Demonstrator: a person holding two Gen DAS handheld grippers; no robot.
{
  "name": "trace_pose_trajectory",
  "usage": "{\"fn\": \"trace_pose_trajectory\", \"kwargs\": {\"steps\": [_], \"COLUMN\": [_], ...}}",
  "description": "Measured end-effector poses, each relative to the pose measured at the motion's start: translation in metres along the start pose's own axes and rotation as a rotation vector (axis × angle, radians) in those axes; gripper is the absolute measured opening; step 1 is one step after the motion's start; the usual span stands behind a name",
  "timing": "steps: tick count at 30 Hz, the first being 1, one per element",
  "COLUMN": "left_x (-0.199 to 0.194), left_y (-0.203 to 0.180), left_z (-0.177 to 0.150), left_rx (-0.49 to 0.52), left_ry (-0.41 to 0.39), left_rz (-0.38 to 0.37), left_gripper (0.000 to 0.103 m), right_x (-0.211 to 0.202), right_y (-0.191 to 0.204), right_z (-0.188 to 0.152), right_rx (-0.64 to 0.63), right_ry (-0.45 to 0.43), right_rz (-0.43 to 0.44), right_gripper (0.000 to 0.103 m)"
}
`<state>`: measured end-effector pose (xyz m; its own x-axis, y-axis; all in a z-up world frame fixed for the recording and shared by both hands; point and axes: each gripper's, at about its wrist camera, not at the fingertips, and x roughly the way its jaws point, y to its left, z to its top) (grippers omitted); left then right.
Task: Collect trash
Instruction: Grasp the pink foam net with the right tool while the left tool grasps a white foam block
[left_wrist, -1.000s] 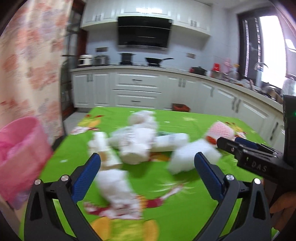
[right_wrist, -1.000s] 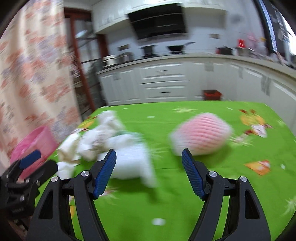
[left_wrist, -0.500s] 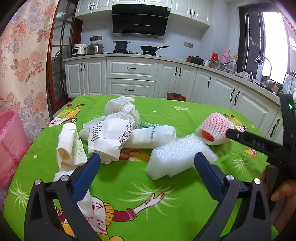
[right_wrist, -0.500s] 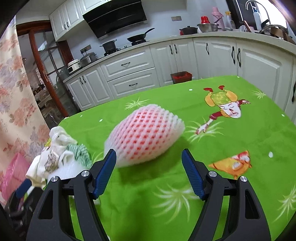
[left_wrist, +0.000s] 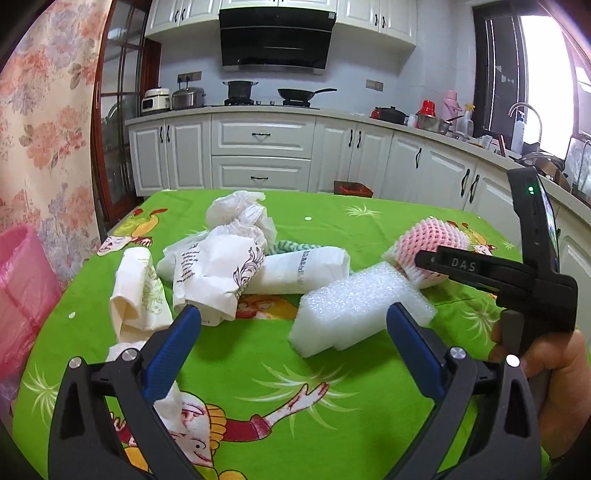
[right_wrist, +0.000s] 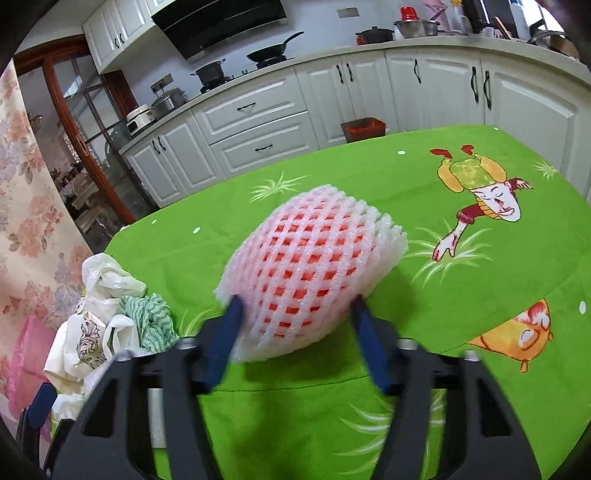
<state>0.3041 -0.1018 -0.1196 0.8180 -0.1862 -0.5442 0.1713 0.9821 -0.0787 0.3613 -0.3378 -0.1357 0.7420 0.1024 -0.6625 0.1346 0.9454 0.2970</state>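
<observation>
A pink foam fruit net (right_wrist: 310, 266) lies on the green tablecloth (right_wrist: 480, 258). My right gripper (right_wrist: 295, 310) is closing on it, and both blue pads touch its sides. The left wrist view shows the same net (left_wrist: 432, 232) behind the right gripper's body (left_wrist: 480, 269), which a hand holds. My left gripper (left_wrist: 293, 314) hangs open low over the table. A white foam block (left_wrist: 358, 306) lies just ahead of its right finger. Crumpled white paper bags (left_wrist: 214, 269) and a rolled white wrapper (left_wrist: 303, 269) lie beyond.
A pink-lined bin (left_wrist: 22, 295) stands off the table's left edge. A folded paper napkin (left_wrist: 136, 295) and a green striped cloth (right_wrist: 147, 321) lie among the bags. White kitchen cabinets (left_wrist: 262, 147) run behind the table.
My right gripper has moved in around the pink foam net and narrowed its jaws onto it. The left gripper has settled lower over the table and stayed open.
</observation>
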Motion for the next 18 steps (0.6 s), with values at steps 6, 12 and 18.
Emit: {"fn": "trace_pose_trajectory", "kwargs": {"steps": [6, 12, 18], "left_x": [0.007, 0.015, 0.041], "left_y": [-0.003, -0.008, -0.009], "left_z": [0.001, 0.003, 0.011], "left_rx": [0.022, 0.056, 0.04], "left_ry": [0.033, 0.053, 0.12], "left_rz": [-0.002, -0.021, -0.076], "left_gripper": [0.097, 0.091, 0.084], "right_x": [-0.016, -0.04, -0.05], "right_y": [0.006, -0.007, -0.018], "right_z": [-0.004, -0.018, -0.023], "right_rx": [-0.061, -0.068, -0.054], "right_ry": [-0.042, -0.065, -0.078], "right_rz": [-0.019, -0.042, -0.052], "right_gripper": [0.021, 0.019, 0.019]}}
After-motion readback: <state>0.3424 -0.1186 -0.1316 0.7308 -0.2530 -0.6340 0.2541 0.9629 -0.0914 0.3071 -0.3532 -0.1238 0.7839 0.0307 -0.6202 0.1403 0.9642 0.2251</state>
